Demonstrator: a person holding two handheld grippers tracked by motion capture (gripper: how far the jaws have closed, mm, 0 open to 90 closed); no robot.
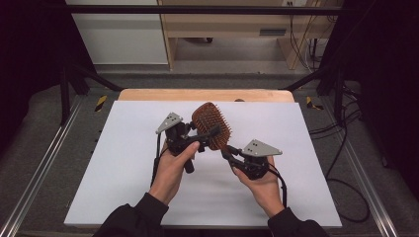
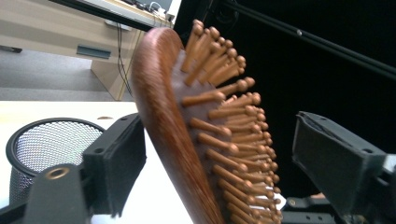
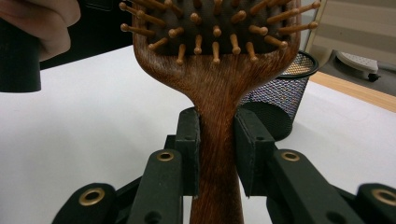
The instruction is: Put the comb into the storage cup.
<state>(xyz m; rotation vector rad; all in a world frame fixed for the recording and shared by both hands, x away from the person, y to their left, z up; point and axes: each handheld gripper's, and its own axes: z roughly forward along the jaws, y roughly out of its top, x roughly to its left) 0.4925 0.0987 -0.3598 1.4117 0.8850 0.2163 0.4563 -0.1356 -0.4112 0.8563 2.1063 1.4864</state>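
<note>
Hairbrush: a brown wooden paddle hairbrush (image 1: 211,126) is held up above the white sheet (image 1: 123,148), near its middle, head uppermost and tilted; wooden pins are seen on the cushion side.
Handle: the handle (image 3: 217,154) is clamped between the two black jaws of the right gripper (image 1: 228,154), the pads pressed flat on both of its sides in the right gripper view.
Head: the head is placed between the jaws of the left gripper (image 1: 210,132); in the left gripper view one pad is seen just beside the smooth back, the other well apart from the pin tips, so no grip is made there and the jaws are parted.
Left gripper position: left of the hairbrush, level with its head.
Right gripper position: below and right of the hairbrush.
Mesh cup: a black wire mesh cup (image 3: 285,100) is stood on the sheet behind the hairbrush.
</note>
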